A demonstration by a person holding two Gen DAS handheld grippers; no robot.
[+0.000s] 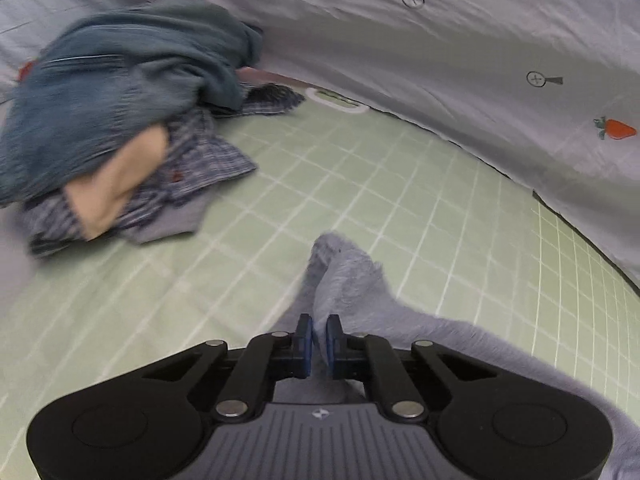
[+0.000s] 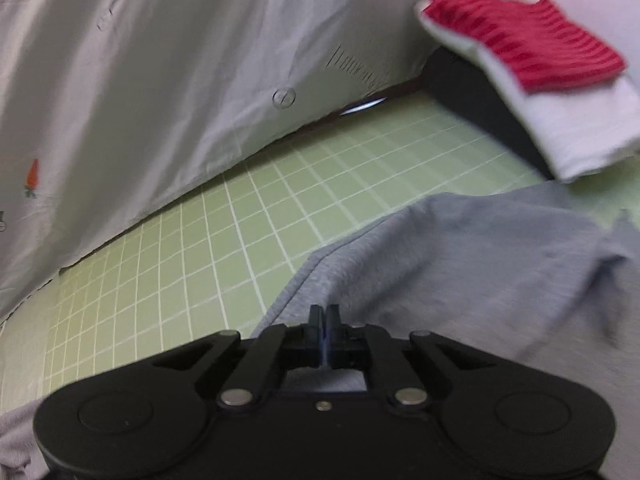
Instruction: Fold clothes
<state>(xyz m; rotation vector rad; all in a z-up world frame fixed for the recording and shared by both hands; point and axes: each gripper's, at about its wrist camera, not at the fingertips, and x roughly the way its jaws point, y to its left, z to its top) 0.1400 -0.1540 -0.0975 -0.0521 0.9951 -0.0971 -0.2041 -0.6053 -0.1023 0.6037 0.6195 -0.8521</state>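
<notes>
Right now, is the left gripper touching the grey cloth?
Touching. The left wrist view shows the left gripper pinching a fold of the grey cloth between its pads.

Home bedroom setting: a bed with green grid-checked sheet (image 1: 360, 184) lay ahead of the hand-held gripper (image 1: 319, 340), a pale quilt (image 1: 440, 40) printed with carrots bunched beyond it, unsorted laundry pile (image 1: 120, 112) ahead-left, folded red-striped stack (image 2: 532, 52) ahead-right in the right wrist view.
</notes>
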